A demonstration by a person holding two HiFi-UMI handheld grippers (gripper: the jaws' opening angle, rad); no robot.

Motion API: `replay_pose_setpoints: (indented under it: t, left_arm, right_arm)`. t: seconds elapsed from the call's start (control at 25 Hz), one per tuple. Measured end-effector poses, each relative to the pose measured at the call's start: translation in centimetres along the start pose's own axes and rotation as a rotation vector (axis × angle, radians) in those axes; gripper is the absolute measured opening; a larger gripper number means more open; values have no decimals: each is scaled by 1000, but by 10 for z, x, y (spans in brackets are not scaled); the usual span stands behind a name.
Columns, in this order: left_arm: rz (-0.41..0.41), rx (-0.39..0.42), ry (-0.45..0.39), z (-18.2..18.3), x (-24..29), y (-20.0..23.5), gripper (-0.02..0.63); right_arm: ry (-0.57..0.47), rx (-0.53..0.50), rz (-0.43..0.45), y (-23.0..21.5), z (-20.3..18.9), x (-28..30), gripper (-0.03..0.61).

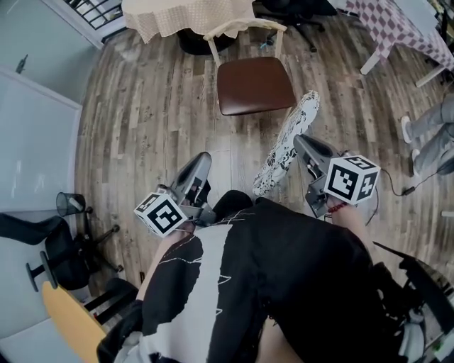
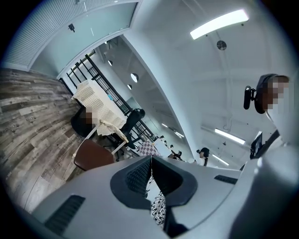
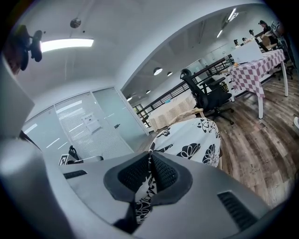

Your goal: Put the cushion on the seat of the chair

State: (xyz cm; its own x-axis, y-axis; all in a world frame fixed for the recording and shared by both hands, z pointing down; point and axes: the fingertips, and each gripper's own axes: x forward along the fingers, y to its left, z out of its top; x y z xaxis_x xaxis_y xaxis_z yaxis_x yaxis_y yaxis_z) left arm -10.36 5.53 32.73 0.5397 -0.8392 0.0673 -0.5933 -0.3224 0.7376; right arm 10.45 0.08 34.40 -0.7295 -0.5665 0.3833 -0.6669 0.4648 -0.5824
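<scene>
Head view: the chair (image 1: 248,27) stands ahead with its brown seat (image 1: 255,85) bare. The cushion (image 1: 287,145) hangs on edge in the air, its top near the seat's right front corner and not yet over the seat.
Right gripper view: the right gripper (image 3: 150,158) has its jaws clamped on a fold of the flowered cushion, which fills the space ahead of it.
Left gripper view: the left gripper (image 2: 151,161) has its jaws pressed together with nothing between the pads. A bit of the cushion shows only past them.
Risk, slip: one pinch near the cushion's edge carries all of it, so a swing could, I judge, pull the fabric free.
Risk, placement: coming in on edge, the cushion may catch the seat's front rim, fold over, or land half off and slide to the floor (image 1: 156,120).
Risk, bump: a push against the chair could shove it toward the cloth-covered table (image 1: 184,18) just behind it.
Edges: the seat's front and right rims are nearest, and the backrest closes the far side.
Open room: bare floor lies between the person and the chair. Someone's legs (image 1: 429,131) are well apart on the right.
</scene>
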Motion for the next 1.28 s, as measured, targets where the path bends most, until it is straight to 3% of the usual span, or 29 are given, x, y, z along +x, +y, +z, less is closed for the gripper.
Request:
replay_pose_setpoints:
  t: [0.44,0.84,1.08,1.28]
  left_arm:
    - [13,-41,35,43,64,74,16]
    - [-48,-11,170,159,156,151,17]
    - [-55,-2,187,224,189,201,17]
    - [-43,-17,211,255,206,249,15]
  right_arm:
    - [-2,48,-35,-30,46,79,26]
    - [-32,171,-131,-48,117,201,26]
    - [-79,175,-185,-62,169,270,26]
    - [-93,171,-211,-72,201,329,26]
